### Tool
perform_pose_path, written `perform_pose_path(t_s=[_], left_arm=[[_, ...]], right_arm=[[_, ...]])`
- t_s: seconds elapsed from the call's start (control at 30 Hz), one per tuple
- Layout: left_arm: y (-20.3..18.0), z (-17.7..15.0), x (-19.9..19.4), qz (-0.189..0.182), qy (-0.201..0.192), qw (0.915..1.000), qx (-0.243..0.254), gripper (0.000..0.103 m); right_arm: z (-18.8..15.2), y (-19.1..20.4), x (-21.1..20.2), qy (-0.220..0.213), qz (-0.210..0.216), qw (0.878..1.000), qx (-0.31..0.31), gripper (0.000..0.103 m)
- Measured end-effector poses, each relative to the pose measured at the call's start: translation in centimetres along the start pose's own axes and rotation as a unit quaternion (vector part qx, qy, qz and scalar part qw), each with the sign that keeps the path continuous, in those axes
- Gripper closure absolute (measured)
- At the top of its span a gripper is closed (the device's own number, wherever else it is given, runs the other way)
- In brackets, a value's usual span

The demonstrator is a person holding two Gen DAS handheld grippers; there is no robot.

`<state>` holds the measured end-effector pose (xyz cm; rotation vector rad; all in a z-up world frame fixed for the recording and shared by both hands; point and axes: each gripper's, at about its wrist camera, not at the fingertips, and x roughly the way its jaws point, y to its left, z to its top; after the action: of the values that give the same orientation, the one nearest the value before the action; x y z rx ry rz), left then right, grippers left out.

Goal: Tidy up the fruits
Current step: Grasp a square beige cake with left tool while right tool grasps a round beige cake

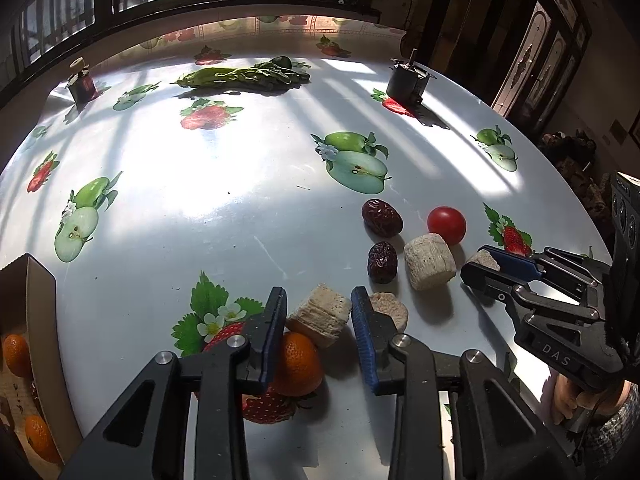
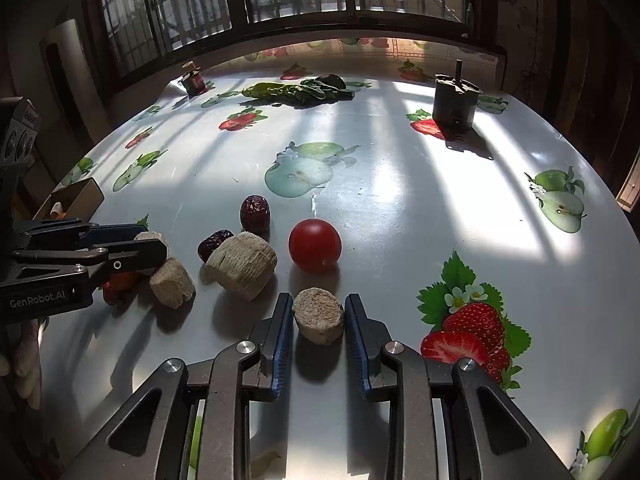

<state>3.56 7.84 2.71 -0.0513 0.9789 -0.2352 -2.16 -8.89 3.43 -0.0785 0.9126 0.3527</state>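
The right gripper (image 2: 318,320) is closed on a small pale crumbly chunk (image 2: 318,321) at the lower centre of its own view, both blue pads against the chunk's sides; in the left wrist view the same grip shows at the right edge, with the chunk's end poking out between the fingers. The left gripper (image 1: 320,320) stands narrowly parted around a pale layered block (image 1: 318,320) at the lower centre of its view; the block touches the left pad, but whether the right pad presses on it I cannot tell. An orange (image 1: 298,364) lies just below that block, half hidden behind the left finger. At the left edge a cardboard box (image 1: 38,300) is cut off by the frame, with two more oranges inside. On the fruit-printed tablecloth (image 1: 200,200), near the centre right, lie a round red tomato (image 1: 447,225), two wrinkled dark dates (image 1: 382,218) and a larger pale cylinder (image 1: 429,262), close together. Leafy greens (image 1: 244,77) lie at the top, far off.
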Motion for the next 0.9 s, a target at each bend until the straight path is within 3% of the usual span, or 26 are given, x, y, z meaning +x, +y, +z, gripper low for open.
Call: perform_pose_path(t_s=[0.23,0.47,0.63,0.73,0.9], left_arm=[[0.5,-0.4,-2.1,0.004,-0.023,0.9992,-0.032,0.073],[3.3,-2.4,-7.8,-0.008,-0.065,0.9938,-0.089,0.073],[7.9,-5.2,-12.1,0.037,-0.086,0.9870,-0.131,0.073],[11.6,-7.3,-14.1,0.073,-0.093,0.9795,-0.163,0.073],[17.7,-10.9,-15.6,0.123,-0.085,0.9616,-0.230,0.073]], right_arm=[[-0.2,0.0,-0.5,-0.009,0.001,1.000,0.006,0.076],[-0.5,0.9,-1.4,-0.031,-0.007,0.999,-0.007,0.076],[-0.4,2.1,-2.8,-0.041,-0.010,0.999,-0.004,0.076],[-0.1,4.4,-4.7,-0.045,0.026,0.999,0.002,0.076],[1.4,11.3,-6.7,-0.055,0.079,0.994,-0.046,0.076]])
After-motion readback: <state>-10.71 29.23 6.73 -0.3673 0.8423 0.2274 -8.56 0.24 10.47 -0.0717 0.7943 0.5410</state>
